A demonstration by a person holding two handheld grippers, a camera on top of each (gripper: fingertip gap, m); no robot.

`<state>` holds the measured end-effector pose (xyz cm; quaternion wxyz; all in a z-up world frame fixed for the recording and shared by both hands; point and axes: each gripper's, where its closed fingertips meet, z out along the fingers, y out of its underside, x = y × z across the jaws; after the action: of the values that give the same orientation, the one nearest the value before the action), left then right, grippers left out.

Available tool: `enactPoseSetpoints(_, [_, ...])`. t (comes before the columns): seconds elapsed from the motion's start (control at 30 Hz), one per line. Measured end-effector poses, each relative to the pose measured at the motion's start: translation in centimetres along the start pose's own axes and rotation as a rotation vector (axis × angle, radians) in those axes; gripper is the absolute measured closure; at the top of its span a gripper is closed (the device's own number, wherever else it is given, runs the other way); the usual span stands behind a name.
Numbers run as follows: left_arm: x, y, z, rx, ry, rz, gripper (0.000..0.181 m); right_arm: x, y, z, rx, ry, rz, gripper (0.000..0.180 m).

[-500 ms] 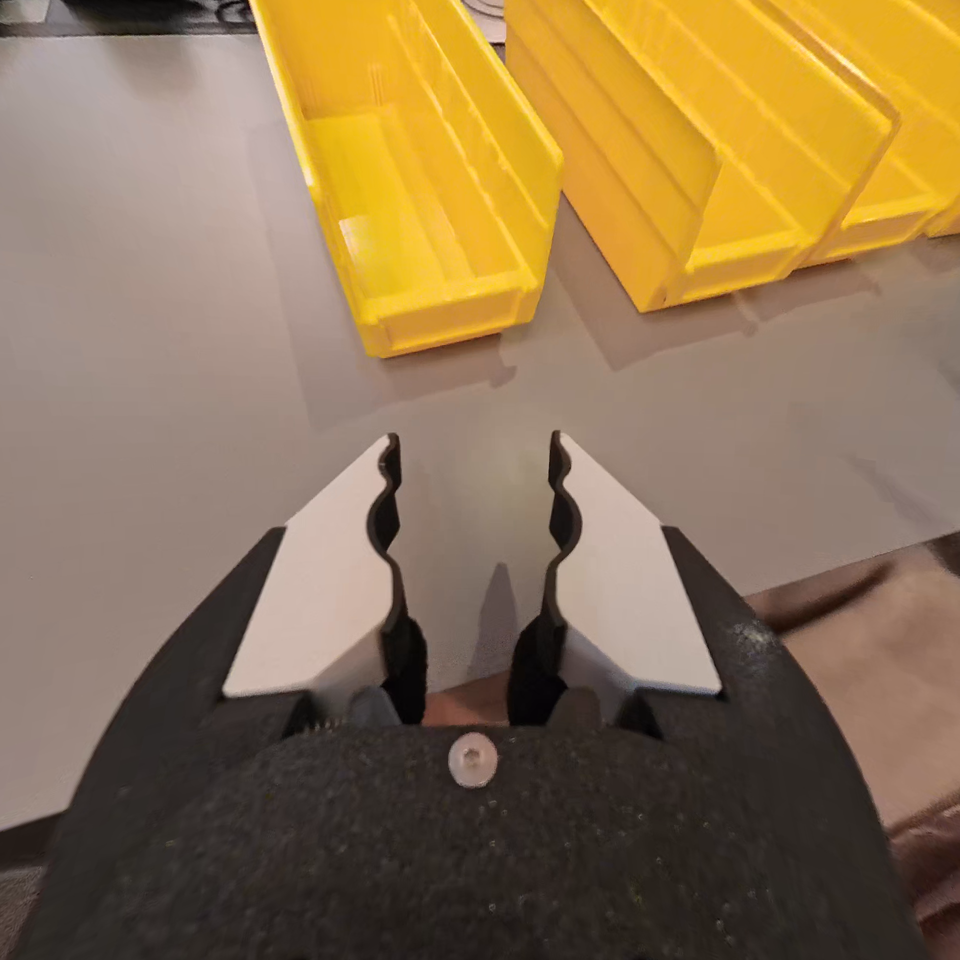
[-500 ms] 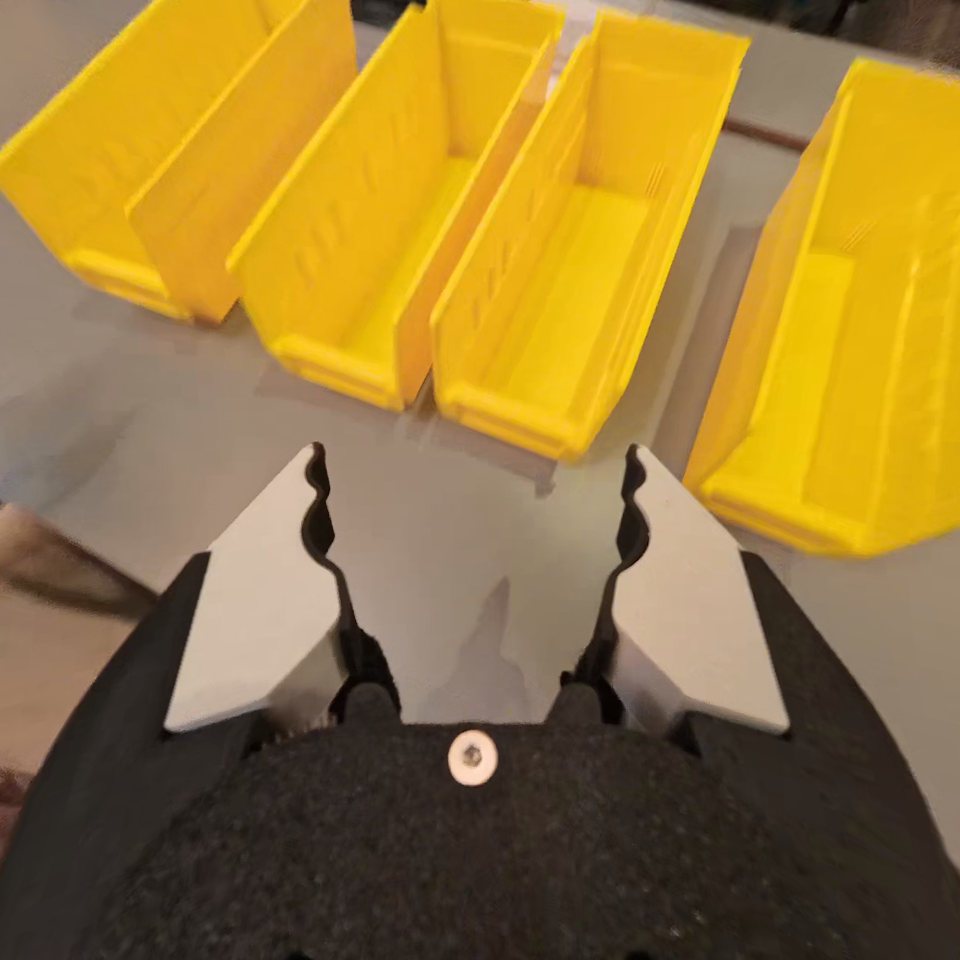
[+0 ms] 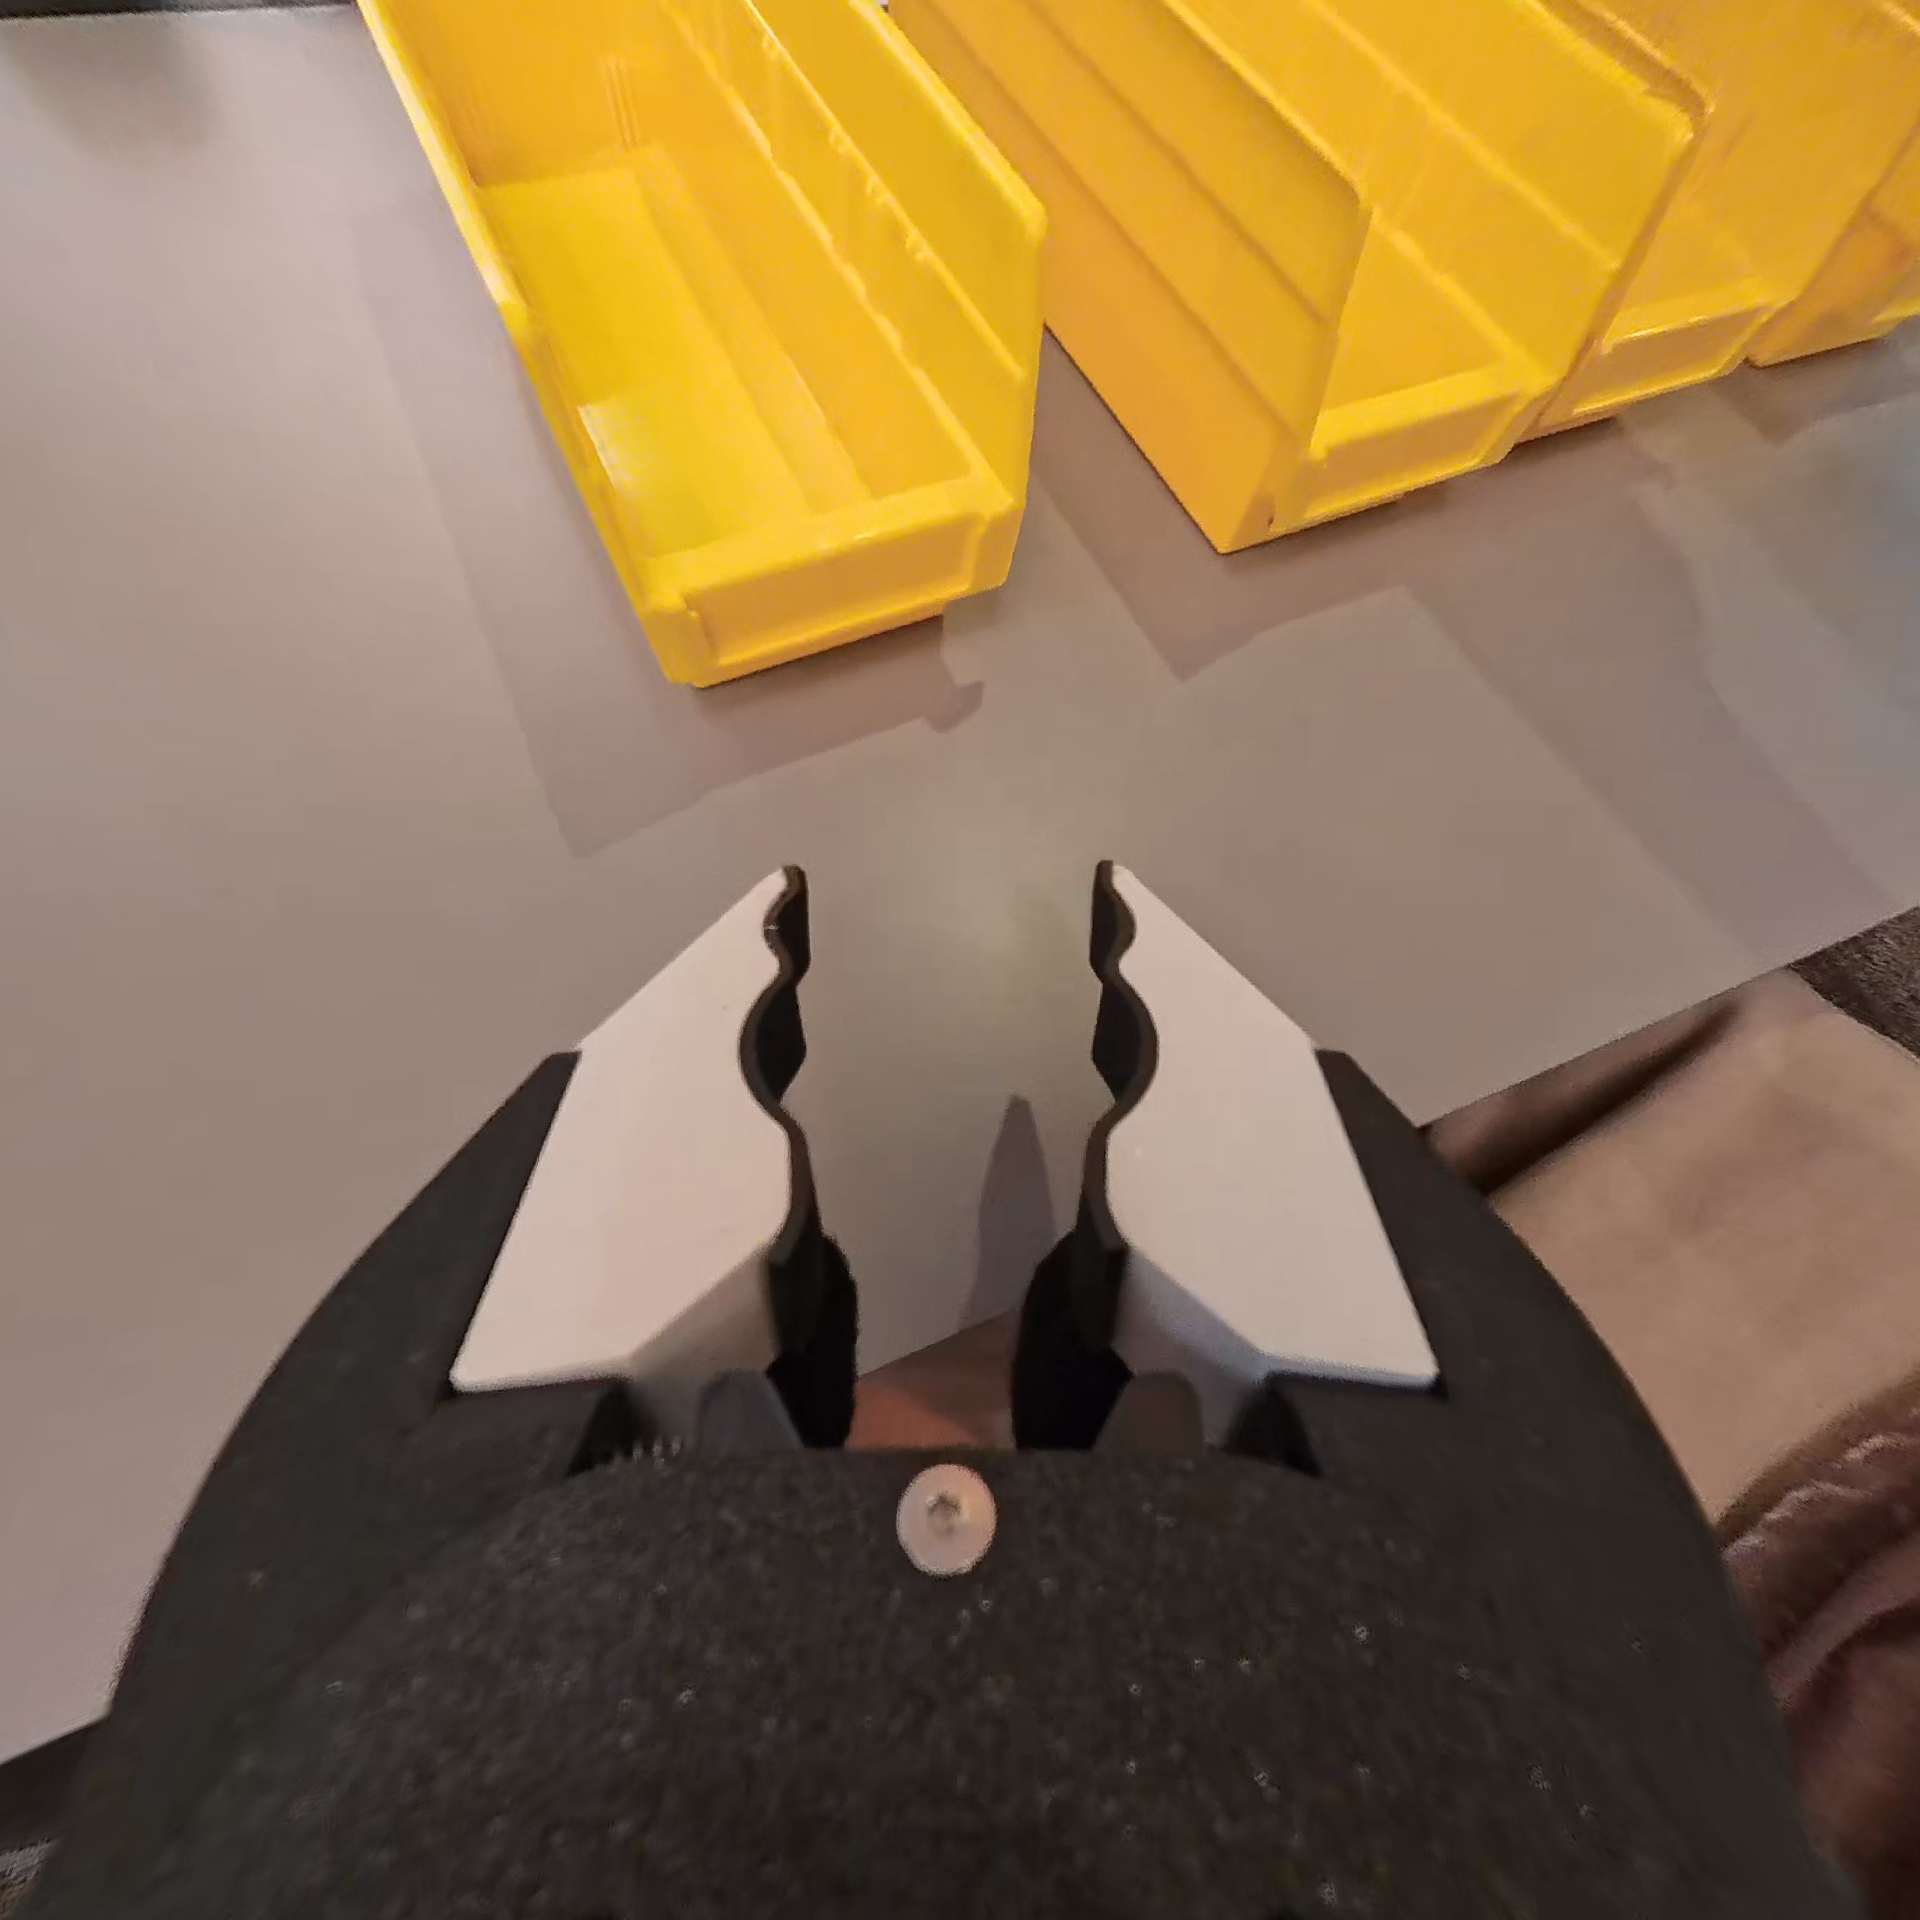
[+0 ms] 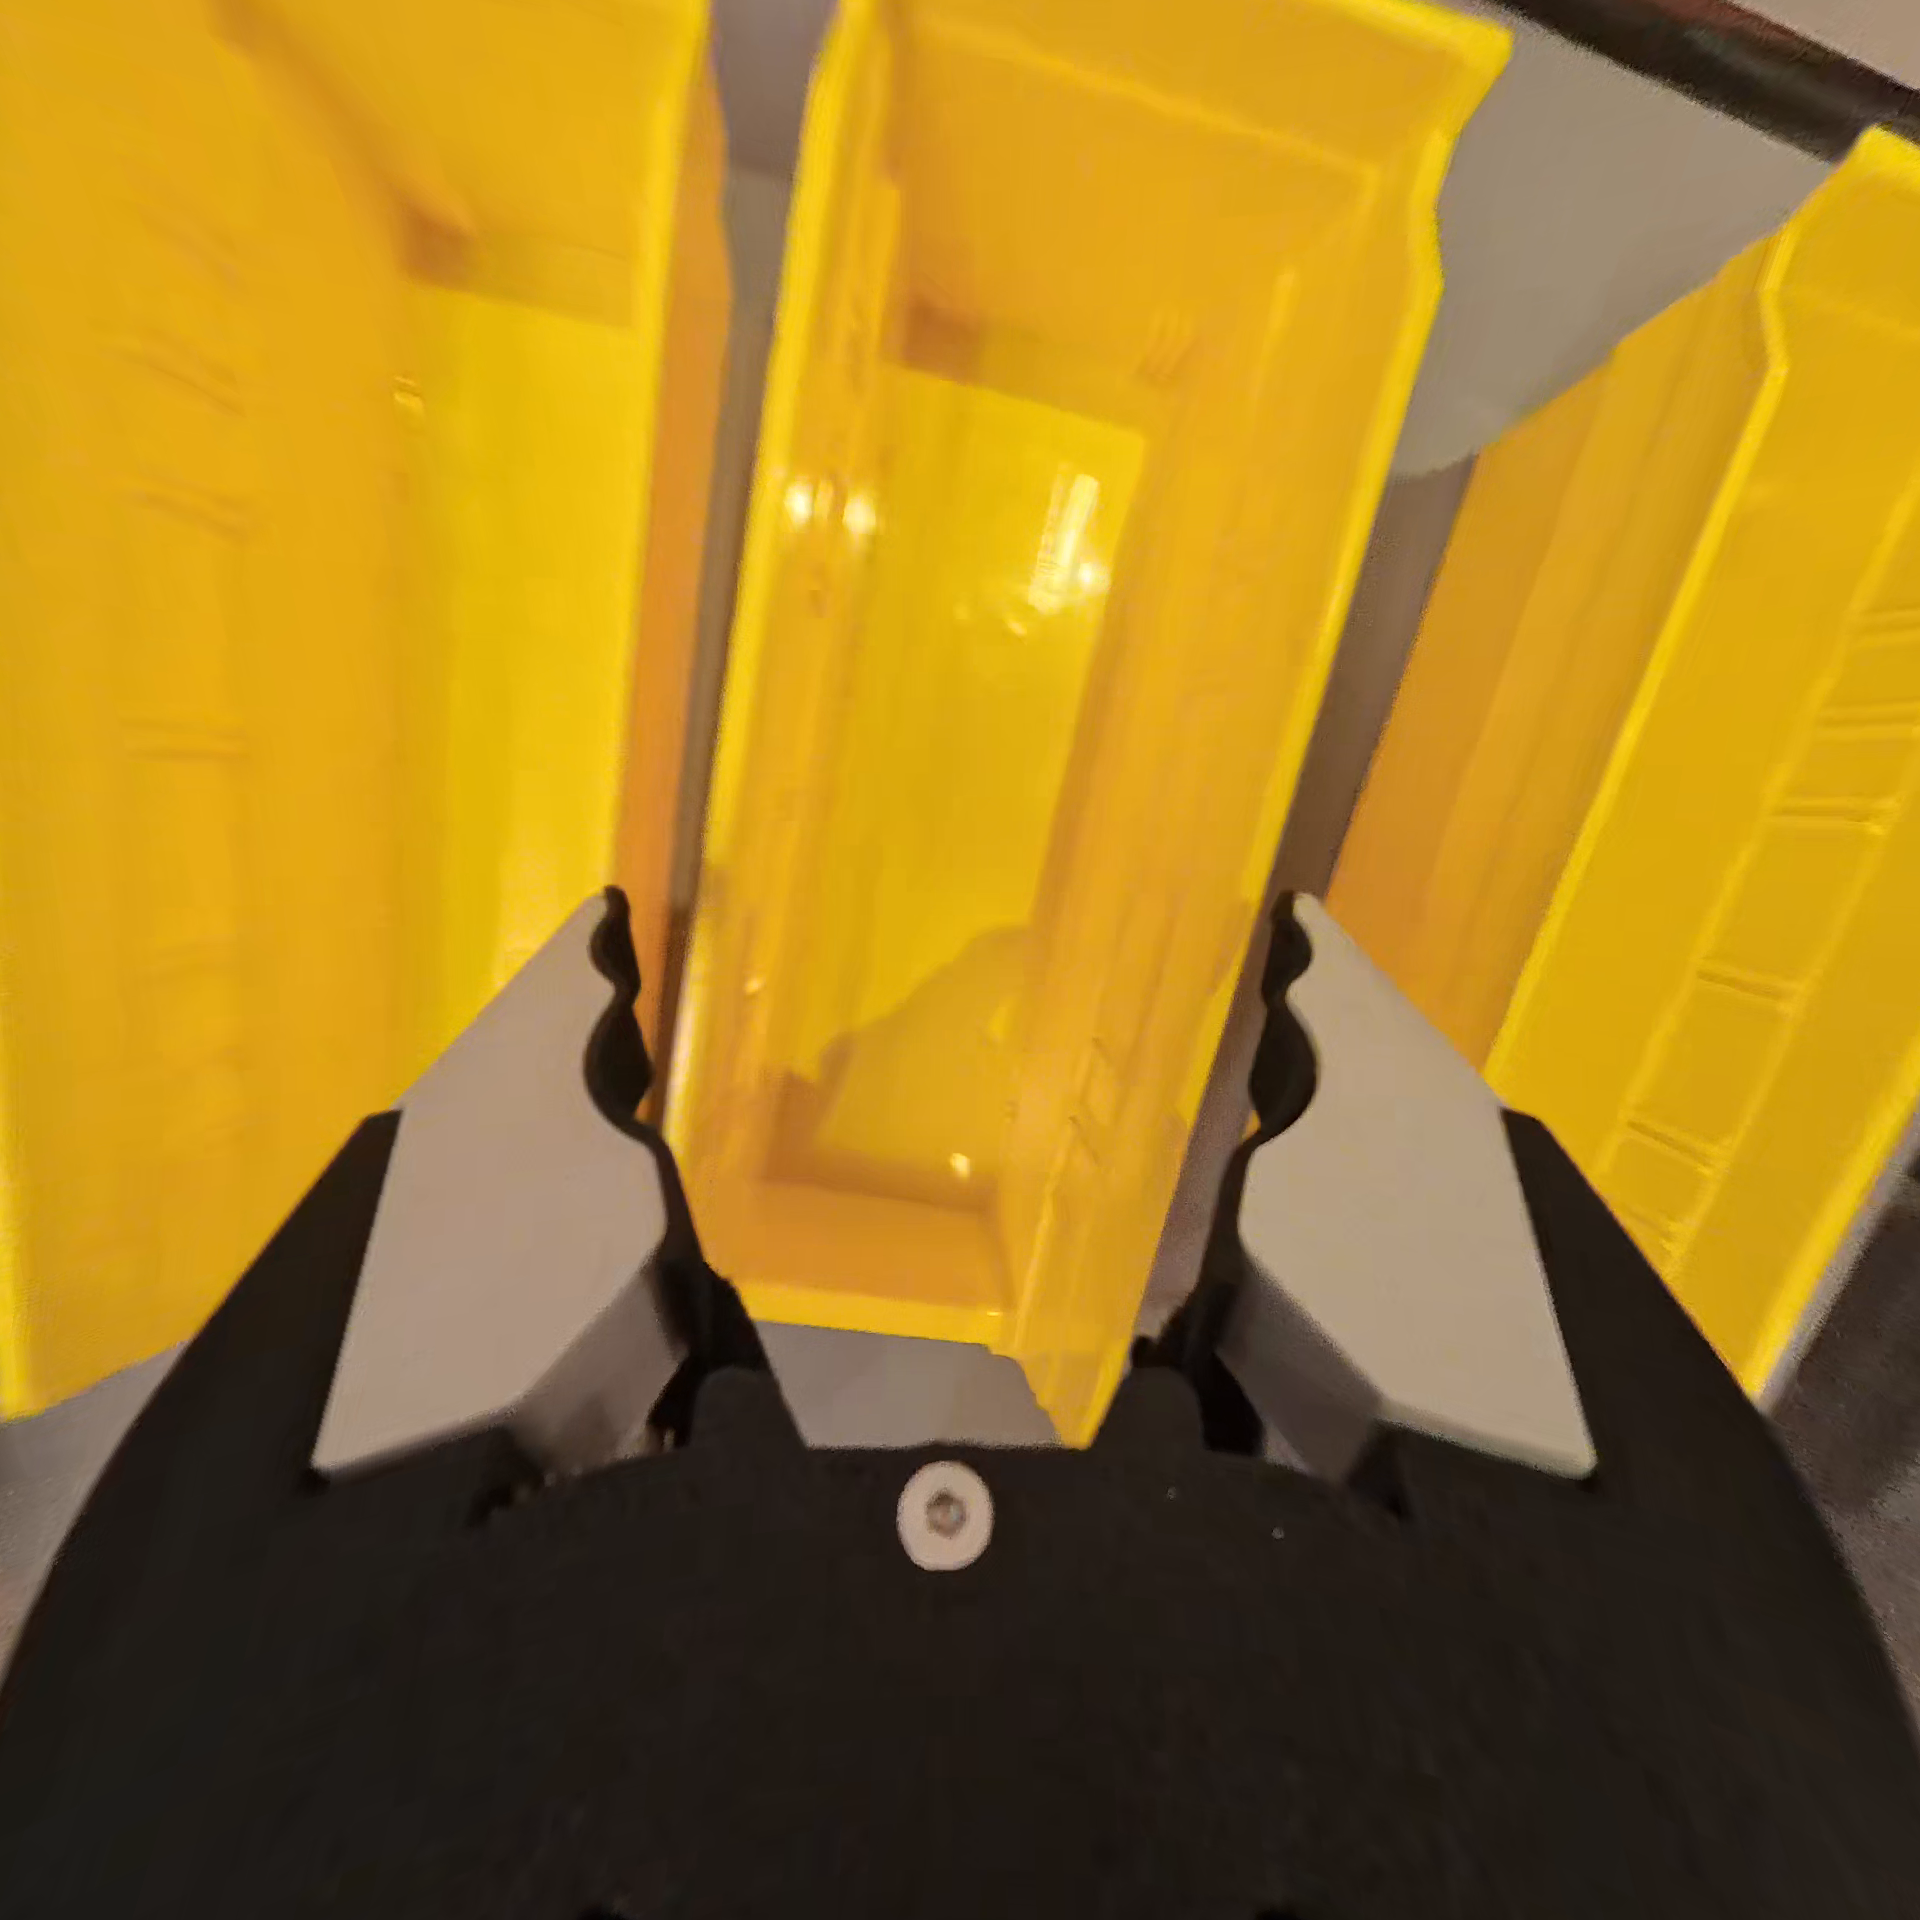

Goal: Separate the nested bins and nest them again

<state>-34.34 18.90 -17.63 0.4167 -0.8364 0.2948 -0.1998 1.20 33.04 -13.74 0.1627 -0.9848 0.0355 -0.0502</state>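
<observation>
Left gripper [image 3: 945, 883] is hanging over the bare grey table [image 3: 260, 727] near its front edge, fingers [image 3: 665, 1122] parted with a modest gap and nothing between them. Just past it sits the left bin [image 3: 831, 613], a long yellow one, open top, flat on the table, its short front end facing the gripper. A bit right of that, with a strip of table between, is a second bin [image 3: 1382, 478], and more bins [image 3: 1683, 332] are packed right up against it going off to the far right. Can't tell from this view how many are in that bunch.

Right gripper [image 4: 951, 914] is way closer in. Its fingers [image 4: 499, 1195] are spread wide, and the middle bin [image 4: 904, 1288] sits in the gap between them, side walls just inside the pads. Whether the pads actually touch the walls, can't tell, picture's blurry. The bin's front lip is down near the base of the fingers and the bin runs away from the camera. There's another bin [image 4: 312, 675] just left of it, close, and one more bin [image 4: 1714, 831] off to the right with grey table showing between them at the far end.
</observation>
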Motion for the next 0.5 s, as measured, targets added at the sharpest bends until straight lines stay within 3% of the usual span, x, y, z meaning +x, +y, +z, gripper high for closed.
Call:
enactPoseSetpoints(0.33, [1.5, 0.2, 0.6, -0.030, 0.067, 0.015, 0.128, 0.9, -0.2, 4.2, -0.109, 0.039, 0.065, 0.046])
enactPoseSetpoints(0.43, [2.0, 0.3, 0.8, -0.038, 0.071, 0.042, 0.128, 0.7, -0.2, 4.5, -0.111, -0.010, 0.130, 0.053])
enactPoseSetpoints(0.5, [2.2, 0.3, 0.9, -0.038, 0.069, 0.058, 0.129, 1.0, -0.3, 4.1, -0.115, -0.039, 0.170, 0.070])
